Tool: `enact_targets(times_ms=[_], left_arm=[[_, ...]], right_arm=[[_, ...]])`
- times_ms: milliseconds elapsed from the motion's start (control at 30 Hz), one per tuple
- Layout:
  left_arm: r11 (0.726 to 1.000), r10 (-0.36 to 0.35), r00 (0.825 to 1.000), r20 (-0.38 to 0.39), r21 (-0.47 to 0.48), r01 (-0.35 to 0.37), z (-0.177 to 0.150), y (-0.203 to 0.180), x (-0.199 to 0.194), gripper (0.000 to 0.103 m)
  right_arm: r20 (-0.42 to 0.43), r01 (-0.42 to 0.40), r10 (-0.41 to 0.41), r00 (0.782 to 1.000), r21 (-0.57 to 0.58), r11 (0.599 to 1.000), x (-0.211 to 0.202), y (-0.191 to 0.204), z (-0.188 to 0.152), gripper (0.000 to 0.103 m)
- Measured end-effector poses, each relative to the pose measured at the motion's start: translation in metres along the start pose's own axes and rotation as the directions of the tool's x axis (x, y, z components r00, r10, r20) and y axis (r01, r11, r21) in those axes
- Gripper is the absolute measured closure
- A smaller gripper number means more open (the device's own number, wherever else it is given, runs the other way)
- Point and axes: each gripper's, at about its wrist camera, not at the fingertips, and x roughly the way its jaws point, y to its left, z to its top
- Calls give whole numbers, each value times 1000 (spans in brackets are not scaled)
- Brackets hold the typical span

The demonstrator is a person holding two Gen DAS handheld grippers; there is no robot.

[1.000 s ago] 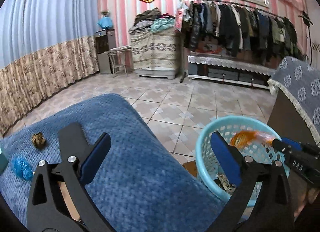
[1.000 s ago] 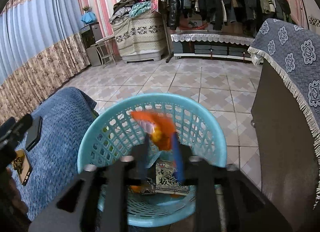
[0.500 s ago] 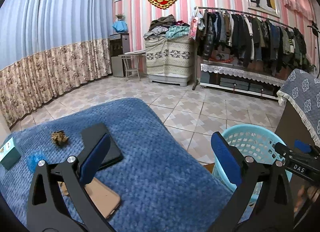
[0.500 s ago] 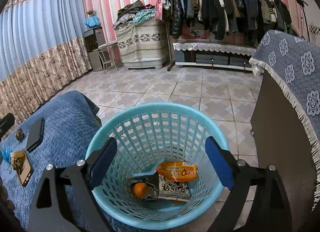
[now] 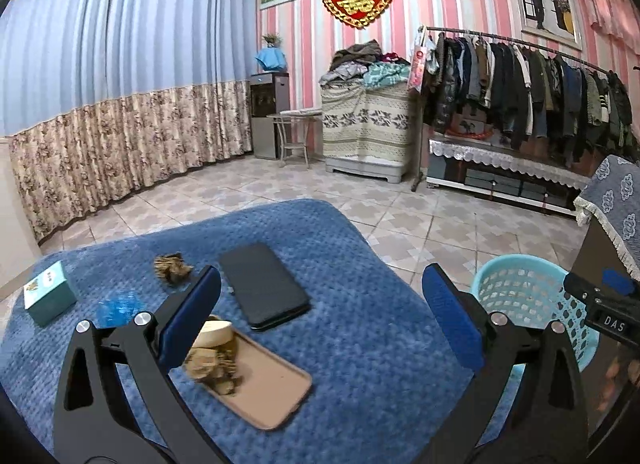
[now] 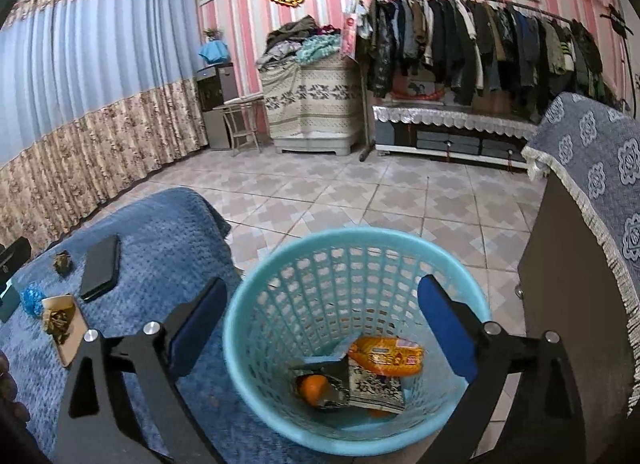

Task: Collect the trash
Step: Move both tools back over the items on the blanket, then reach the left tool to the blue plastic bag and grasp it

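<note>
My right gripper (image 6: 320, 328) is open and empty above the blue basket (image 6: 276, 344), which holds an orange snack wrapper (image 6: 386, 350) and other packets. My left gripper (image 5: 320, 316) is open and empty over the blue blanket (image 5: 360, 344). On the blanket lie a brown crumpled scrap (image 5: 173, 270), a blue crumpled wrapper (image 5: 117, 308) and a crumpled brown wad (image 5: 212, 368) on a tan phone case (image 5: 268, 388). The basket (image 5: 520, 288) shows at the left wrist view's right, with the right gripper's tip (image 5: 604, 296) over it.
A black phone (image 5: 264, 284) and a teal box (image 5: 48, 298) lie on the blanket. A dark cabinet with a grey patterned cloth (image 6: 592, 191) stands right of the basket. Tiled floor (image 6: 360, 191), a clothes rack (image 6: 480, 35) and curtains lie beyond.
My right gripper opened and let the orange wrapper fall into the basket. My left gripper swung left and back, bringing the phones and scraps on the blanket into view.
</note>
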Motion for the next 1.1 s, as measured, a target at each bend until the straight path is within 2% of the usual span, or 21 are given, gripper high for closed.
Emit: enact_targets(times_ms=[167,333,500,633,933,1100], left_arm=[[999,36,999,36,-1,-36,-3,22,-18,6],[995,87,991,100,-48,-82,-7,46,-37,6],[993,102,992,71,-58,-98,-10,70,-47,6],[987,155,986,67,-53,-151,-13,91,-54,6],[950,292,956,7,-118,-290,-28,154,-63,5],[929,332,942,-43,-161,-334,-35,184,-65,5]], right_arm=[[22,-35,36,999,-23,999,-8,22,1,5],[29,-66,69,997,-77,995,-14,48,-1,5],[34,-97,101,994,-120,988,-20,74,-2,5],[37,-125,130,991,-124,984,-25,86,-3,5],[50,-172,183,982,-170,970,-35,122,-9,5],[51,-205,218,975,-185,961,-38,137,-13,5]])
